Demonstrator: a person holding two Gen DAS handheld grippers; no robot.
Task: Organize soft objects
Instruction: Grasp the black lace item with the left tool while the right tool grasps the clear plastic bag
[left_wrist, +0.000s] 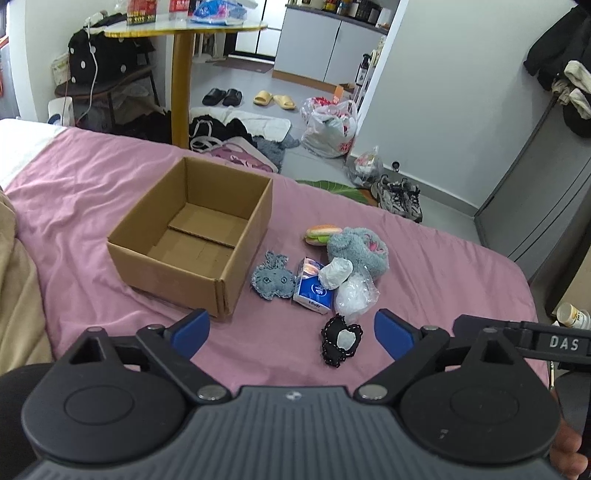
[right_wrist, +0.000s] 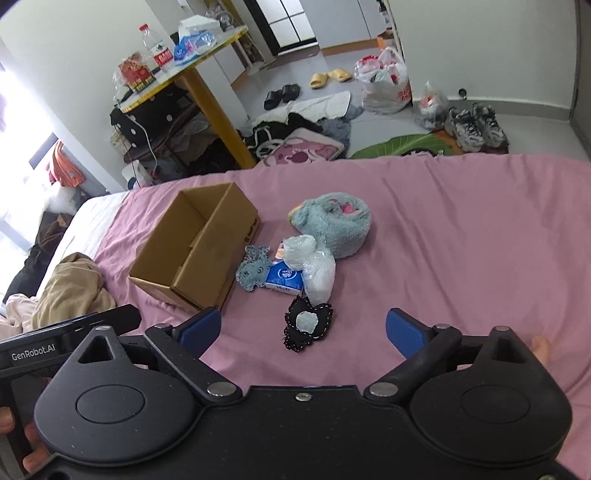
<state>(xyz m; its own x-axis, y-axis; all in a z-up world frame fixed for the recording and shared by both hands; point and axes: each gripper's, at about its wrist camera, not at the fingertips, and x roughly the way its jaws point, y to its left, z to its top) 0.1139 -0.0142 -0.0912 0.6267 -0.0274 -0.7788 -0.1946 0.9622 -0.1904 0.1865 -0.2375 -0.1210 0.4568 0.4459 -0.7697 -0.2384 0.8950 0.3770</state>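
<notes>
Both grippers are hovering low over the pink bedsheet (left_wrist: 424, 258), each with its blue-padded fingers spread wide and holding nothing: the left gripper (left_wrist: 291, 332) at the bottom of its own view, the right gripper (right_wrist: 303, 330) likewise in its own.

The soft things are lying in a tight cluster at the centre of both frames, just right of the empty cardboard box (left_wrist: 192, 236). Nearest is the black patch (left_wrist: 340, 341), sitting between the fingers in each view. Behind it are lying a clear plastic bag (left_wrist: 354, 295), a tissue pack (left_wrist: 312, 290), a small grey knitted toy (left_wrist: 273, 278), a fluffy grey slipper (left_wrist: 360, 249) and a toy hotdog (left_wrist: 321, 234).

The likely trouble is crowding: the items are touching or overlapping, so a wide grasp could be dragging a neighbour along, and the flat patch may be pinching up sheet with it. The slippery bag could be slipping out. Both grippers are aiming at the same patch, so they could be colliding. The box's near wall is standing between the left gripper and the box floor.
</notes>
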